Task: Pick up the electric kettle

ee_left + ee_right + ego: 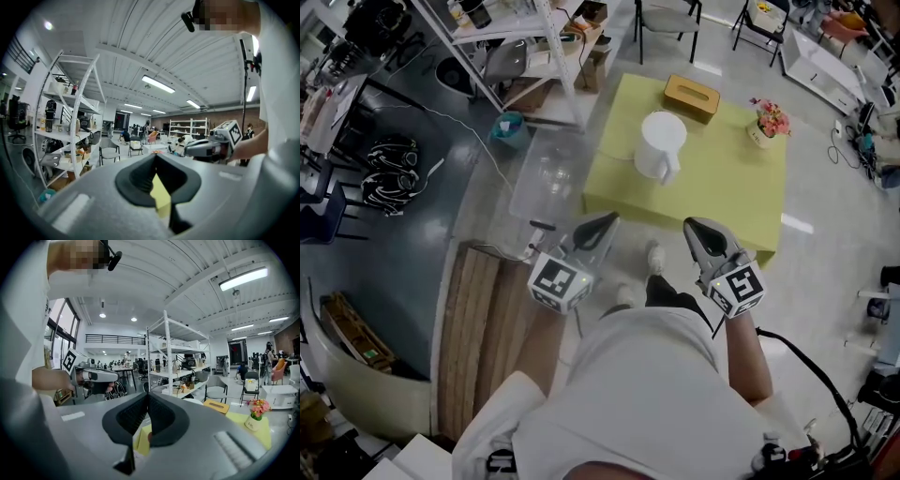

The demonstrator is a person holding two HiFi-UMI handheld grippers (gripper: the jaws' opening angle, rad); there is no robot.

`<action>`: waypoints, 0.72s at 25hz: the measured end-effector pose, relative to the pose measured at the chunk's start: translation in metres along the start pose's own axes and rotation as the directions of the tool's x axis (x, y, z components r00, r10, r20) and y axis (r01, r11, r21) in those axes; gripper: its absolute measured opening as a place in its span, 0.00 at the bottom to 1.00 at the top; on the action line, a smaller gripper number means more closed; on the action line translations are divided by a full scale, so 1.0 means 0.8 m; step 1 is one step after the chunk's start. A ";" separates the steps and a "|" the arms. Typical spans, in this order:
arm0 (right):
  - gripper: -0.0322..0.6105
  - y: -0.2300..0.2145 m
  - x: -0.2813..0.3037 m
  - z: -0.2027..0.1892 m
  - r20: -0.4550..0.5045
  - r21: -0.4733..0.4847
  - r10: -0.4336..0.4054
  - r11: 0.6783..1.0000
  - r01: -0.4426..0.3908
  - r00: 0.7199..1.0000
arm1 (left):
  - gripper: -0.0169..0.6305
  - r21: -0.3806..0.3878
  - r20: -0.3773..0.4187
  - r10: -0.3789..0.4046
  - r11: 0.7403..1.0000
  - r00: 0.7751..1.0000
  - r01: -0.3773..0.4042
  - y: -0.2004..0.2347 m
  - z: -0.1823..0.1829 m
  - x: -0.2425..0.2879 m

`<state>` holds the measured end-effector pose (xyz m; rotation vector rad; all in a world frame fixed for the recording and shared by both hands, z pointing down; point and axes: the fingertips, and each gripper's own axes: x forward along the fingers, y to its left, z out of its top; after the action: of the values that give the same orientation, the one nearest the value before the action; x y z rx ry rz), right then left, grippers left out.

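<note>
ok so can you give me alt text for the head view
Seen from above, a person holds the left gripper and right gripper out toward a yellow-green table, both short of the white electric kettle standing on it. A wooden tissue box and a flower pot sit toward the table's far side.

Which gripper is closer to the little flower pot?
Right. In the head view the flower pot sits up and to the right of the right gripper. The left gripper is farther from it, over on the left.
</note>
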<state>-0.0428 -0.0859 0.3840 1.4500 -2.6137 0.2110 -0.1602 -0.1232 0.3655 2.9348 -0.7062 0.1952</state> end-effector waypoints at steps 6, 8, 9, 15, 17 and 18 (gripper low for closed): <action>0.06 -0.036 0.024 -0.002 -0.001 0.019 0.034 0.999 -0.034 0.999 | 0.03 0.005 0.002 0.015 1.000 1.000 -0.015 0.013 -0.001 0.026; 0.06 -0.050 0.034 -0.004 -0.001 0.015 0.054 0.998 -0.054 0.999 | 0.03 -0.003 0.002 0.023 1.000 1.000 -0.023 0.018 -0.001 0.037; 0.06 -0.057 0.039 -0.005 -0.001 0.015 0.062 0.998 -0.062 0.998 | 0.03 -0.007 0.003 0.028 1.000 1.000 -0.028 0.021 0.000 0.044; 0.06 -0.106 0.062 -0.005 0.002 0.020 0.108 0.994 -0.108 0.994 | 0.03 0.010 0.014 0.058 0.998 0.998 -0.058 0.040 0.006 0.085; 0.06 -0.124 0.069 -0.008 0.002 0.022 0.119 0.993 -0.119 0.993 | 0.03 -0.004 0.016 0.071 0.997 0.997 -0.071 0.047 0.008 0.100; 0.06 -0.133 0.073 -0.010 0.000 0.025 0.123 0.992 -0.123 0.992 | 0.03 -0.010 0.016 0.079 0.997 0.997 -0.079 0.051 0.008 0.107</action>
<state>0.0175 -0.1885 0.4087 1.2962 -2.7115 0.2592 -0.1026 -0.1986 0.3759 2.9052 -0.8245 0.1749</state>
